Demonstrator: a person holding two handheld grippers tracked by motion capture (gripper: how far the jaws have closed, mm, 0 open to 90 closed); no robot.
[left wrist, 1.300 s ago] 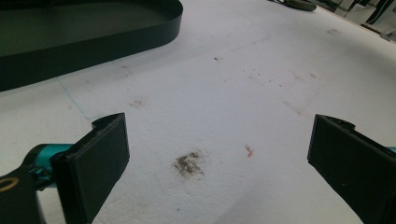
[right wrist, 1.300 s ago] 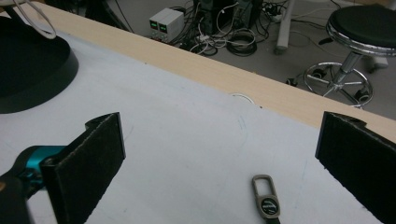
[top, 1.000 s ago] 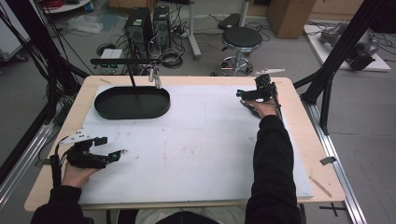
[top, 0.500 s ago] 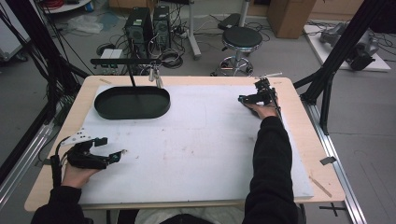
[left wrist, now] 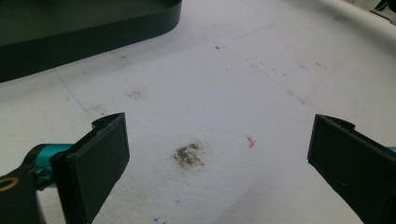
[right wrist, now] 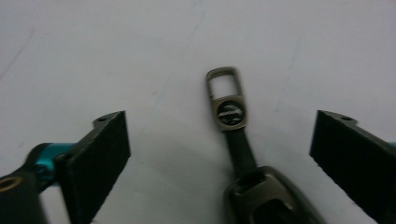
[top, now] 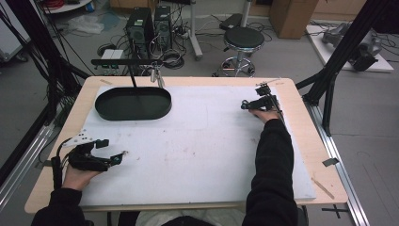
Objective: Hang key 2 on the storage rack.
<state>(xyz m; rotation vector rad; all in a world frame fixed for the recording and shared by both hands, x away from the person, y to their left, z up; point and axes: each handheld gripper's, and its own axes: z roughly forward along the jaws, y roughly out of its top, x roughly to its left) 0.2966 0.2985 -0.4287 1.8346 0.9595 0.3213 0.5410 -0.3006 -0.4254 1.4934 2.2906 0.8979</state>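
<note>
A dark key fob [right wrist: 275,200] lies on the white table cover, with a short black strap [right wrist: 240,144] leading to a metal clasp [right wrist: 225,95]. My right gripper [right wrist: 223,135] hangs open just above it, one jaw on each side of the strap. In the high view the right gripper [top: 245,104] is at the far right of the table, pointing left. My left gripper [top: 118,159] rests open near the front left corner, and between its jaws in the left gripper view [left wrist: 217,140] is only stained white cover.
A black oval tray [top: 101,110] stands at the back left, and its wall [left wrist: 84,28] shows ahead of the left gripper. A thin black stand [top: 134,77] rises behind it. The white cover [top: 197,150] spans the wooden table.
My right gripper has shifted slightly toward the near side of the table. The left gripper has stayed where it was.
</note>
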